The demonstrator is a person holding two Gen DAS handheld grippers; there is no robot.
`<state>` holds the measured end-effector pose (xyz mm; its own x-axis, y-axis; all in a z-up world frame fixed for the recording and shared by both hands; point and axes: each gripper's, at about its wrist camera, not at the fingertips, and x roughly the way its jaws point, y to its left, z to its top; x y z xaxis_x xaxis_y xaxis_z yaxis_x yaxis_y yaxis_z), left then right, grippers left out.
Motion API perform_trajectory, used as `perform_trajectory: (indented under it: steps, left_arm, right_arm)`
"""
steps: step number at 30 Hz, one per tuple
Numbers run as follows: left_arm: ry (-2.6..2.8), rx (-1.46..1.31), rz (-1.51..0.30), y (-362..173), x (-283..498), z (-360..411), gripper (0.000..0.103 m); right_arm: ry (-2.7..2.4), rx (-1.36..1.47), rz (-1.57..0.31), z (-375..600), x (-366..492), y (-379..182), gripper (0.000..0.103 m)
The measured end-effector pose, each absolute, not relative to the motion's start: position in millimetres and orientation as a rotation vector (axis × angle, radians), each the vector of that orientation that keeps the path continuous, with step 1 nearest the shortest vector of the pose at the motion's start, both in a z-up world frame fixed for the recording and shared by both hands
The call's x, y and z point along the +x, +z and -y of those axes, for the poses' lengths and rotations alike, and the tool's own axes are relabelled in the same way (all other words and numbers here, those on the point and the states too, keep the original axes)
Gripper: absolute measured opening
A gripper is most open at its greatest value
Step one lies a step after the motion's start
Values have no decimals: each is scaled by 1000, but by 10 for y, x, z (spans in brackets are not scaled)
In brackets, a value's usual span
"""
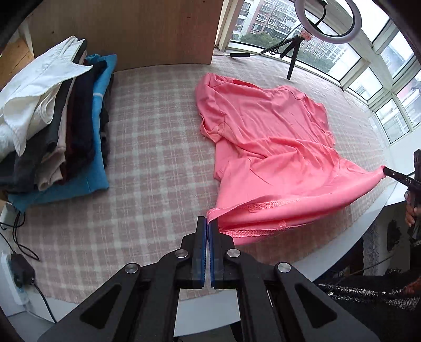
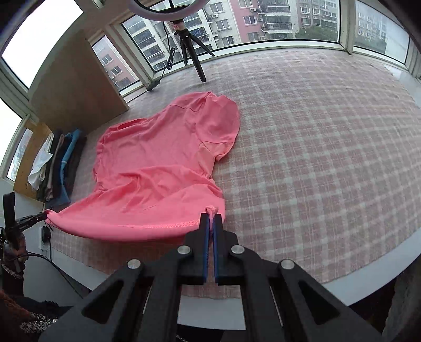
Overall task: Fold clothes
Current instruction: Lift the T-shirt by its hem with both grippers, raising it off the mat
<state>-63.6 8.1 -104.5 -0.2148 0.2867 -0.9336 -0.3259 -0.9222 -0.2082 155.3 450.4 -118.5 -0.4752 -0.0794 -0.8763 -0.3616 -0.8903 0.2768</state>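
The left claw (image 1: 208, 223) sits at the bottom centre of the left wrist view, its blue pads (image 1: 202, 236) pressed together on one corner of the hem of a pink shirt (image 1: 265, 136). The cloth bunches at the fingertips and the stitched hem runs off to the right from there. At the right edge of that view the right claw (image 1: 384, 171) pinches the other hem corner, pulling it to a point, with a hand (image 1: 410, 213) behind it.

In the right wrist view the right claw (image 2: 211, 217) is at the bottom centre, likewise clamped shut, with a small knot of pink cloth poking out above the fingertips. The hem stretches left across the lower frame to the left claw (image 2: 45, 216) at the left edge, which grips its corner too.

Between the two claws the hem hangs taut and lifted off the surface; the rest of the shirt lies rumpled on a pink checked cloth (image 2: 315, 157), collar and sleeves toward the top of the frame.

A stack of folded clothes (image 1: 60, 131) lies in the left of the left wrist view, well apart from the shirt, with a white garment on top. Beyond the shirt stands a tripod (image 2: 192, 50) with a ring light (image 1: 326, 21) in front of the windows (image 2: 263, 23).
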Motion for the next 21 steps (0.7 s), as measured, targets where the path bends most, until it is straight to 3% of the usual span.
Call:
perform_trajectory:
  steps: [3,6,11,14,17,21]
  left_arm:
    - [2151,-1658,-84,-1126,-857,-168,1]
    - [2232,-1544,-226,-754,-1449,-323,1]
    - [2529,-1040,-335,1336,-1816,-439,1]
    - [2601,-849,-382,2193,-1479,-373,1]
    - [2587,-856,-447,2222,-1121,-365,1]
    - [2510,-983,-512,1782,-733,-371,1]
  right_arm:
    - [2459,-1485,-535,-4501,1381,-1195,2]
    - [2502,-1406,-349,-4618,794,-747,2]
    - [2672,-959,96,-4395,385,1275,2]
    - [2694,-793,210,-4259,654,1962,2]
    - [2706,-788,266,-4190,905,2044,2]
    - [2717,-966,224,-4147,1124,1472,2]
